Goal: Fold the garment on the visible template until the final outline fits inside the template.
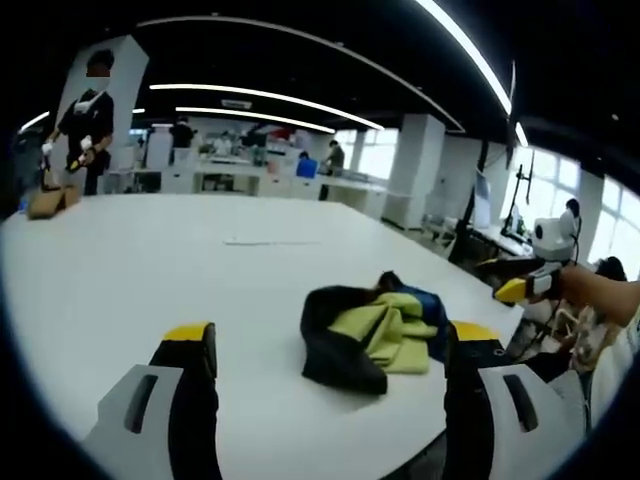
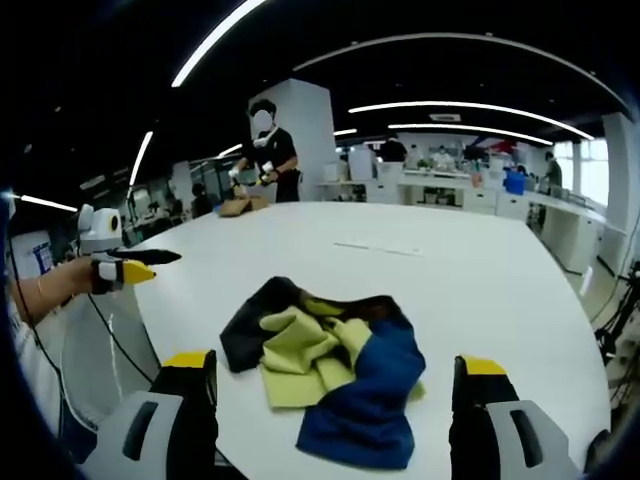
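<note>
A crumpled garment (image 1: 372,335) in black, yellow-green and blue lies bunched on the white table (image 1: 150,260), near its right edge in the left gripper view. My left gripper (image 1: 332,345) is open, its jaws wide apart on either side of the garment and short of it. The right gripper (image 1: 522,288) comes in from the right, held in a hand, above the table edge. In the right gripper view the garment (image 2: 330,370) lies just ahead of my open right gripper (image 2: 335,368), blue part nearest. The left gripper (image 2: 128,268) hovers at the left. A faint thin line (image 2: 380,248) marks the table beyond the garment.
A person (image 2: 268,150) stands at the table's far end handling a brown item (image 2: 238,206). Desks and more people (image 1: 305,165) fill the background. The table edge (image 2: 150,330) runs close beside the garment. Monitors and cables (image 1: 515,215) stand past the right edge.
</note>
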`<control>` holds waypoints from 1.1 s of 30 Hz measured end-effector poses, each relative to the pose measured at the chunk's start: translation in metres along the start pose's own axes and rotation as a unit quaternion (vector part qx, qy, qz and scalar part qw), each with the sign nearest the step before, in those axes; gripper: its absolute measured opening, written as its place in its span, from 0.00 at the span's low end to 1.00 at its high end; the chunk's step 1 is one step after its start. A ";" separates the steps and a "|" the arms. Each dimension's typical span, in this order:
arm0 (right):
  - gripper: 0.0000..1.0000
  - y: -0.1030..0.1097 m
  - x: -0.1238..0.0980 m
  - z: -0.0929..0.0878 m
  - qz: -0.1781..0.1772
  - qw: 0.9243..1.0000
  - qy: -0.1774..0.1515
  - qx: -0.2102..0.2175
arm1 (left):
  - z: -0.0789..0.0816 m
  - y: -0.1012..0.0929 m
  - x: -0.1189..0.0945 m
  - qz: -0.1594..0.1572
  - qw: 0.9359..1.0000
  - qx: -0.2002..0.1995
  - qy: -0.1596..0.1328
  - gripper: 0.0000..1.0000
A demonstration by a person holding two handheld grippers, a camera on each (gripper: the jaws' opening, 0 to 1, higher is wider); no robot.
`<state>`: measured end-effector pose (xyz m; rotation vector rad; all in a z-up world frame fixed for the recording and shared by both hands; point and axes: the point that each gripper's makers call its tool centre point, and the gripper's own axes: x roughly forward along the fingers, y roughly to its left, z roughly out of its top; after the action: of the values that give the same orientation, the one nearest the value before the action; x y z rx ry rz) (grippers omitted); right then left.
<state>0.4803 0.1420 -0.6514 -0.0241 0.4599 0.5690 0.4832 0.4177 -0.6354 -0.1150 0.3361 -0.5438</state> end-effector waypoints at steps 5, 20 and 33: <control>0.96 -0.001 0.000 0.001 0.001 1.000 -0.003 0.001 | -0.001 -0.001 0.003 -0.005 1.000 0.008 0.006 0.89; 0.79 -0.014 0.011 0.009 0.005 1.000 -0.006 -0.008 | -0.002 -0.003 0.014 -0.021 1.000 0.014 0.016 0.74; 0.58 -0.030 0.026 0.013 0.004 0.999 -0.014 0.029 | 0.000 0.005 0.039 -0.027 0.999 0.022 0.017 0.61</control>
<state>0.5212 0.1320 -0.6539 0.0408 0.4499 0.5635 0.5176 0.4013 -0.6471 -0.0731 0.3553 -0.6071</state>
